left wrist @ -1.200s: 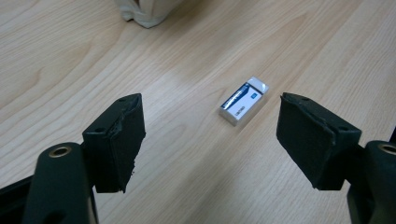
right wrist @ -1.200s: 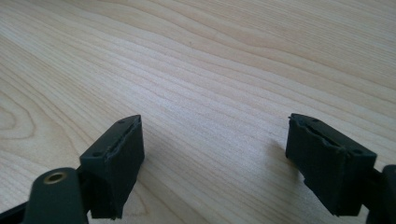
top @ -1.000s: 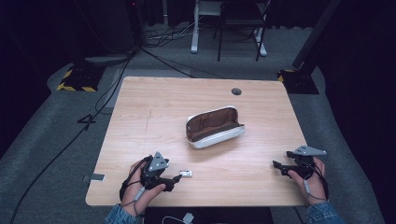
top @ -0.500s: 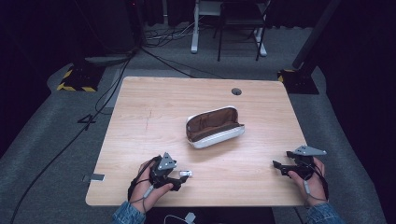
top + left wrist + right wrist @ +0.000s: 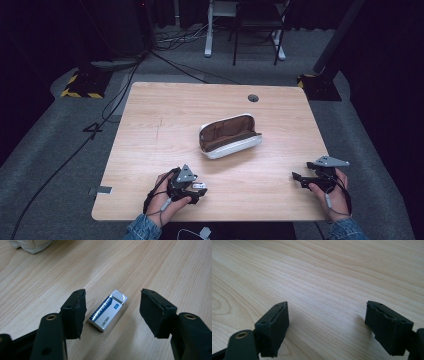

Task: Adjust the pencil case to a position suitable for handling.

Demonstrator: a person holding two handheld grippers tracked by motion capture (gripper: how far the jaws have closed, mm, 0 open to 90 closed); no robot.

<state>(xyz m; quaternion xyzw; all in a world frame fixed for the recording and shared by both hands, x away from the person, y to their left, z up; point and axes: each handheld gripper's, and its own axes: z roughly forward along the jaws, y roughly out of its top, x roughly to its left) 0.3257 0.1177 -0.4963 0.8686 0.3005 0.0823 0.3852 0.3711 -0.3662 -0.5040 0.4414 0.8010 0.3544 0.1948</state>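
A small white eraser in a blue-and-white sleeve (image 5: 108,310) lies flat on the wooden table (image 5: 165,125); in the high view the eraser (image 5: 199,186) sits near the front left. My left gripper (image 5: 112,311) straddles it, one jaw on each side; the jaws have just been closing, and gaps still show between pads and eraser. From above, the left gripper (image 5: 192,189) sits low over the eraser. My right gripper (image 5: 325,325) rests open at the front right with bare wood between its jaws; the right gripper (image 5: 300,179) points left. An open pencil case (image 5: 229,136), white outside and brown inside, lies mid-table.
A corner of the pencil case (image 5: 30,245) shows at the top left of the left gripper view. A round cable hole (image 5: 253,98) sits near the table's far edge. Chair and desk legs (image 5: 240,40) and floor cables stand beyond the table.
My left gripper has slid right and down over the eraser, which now lies between its jaws. The right gripper has stayed put.
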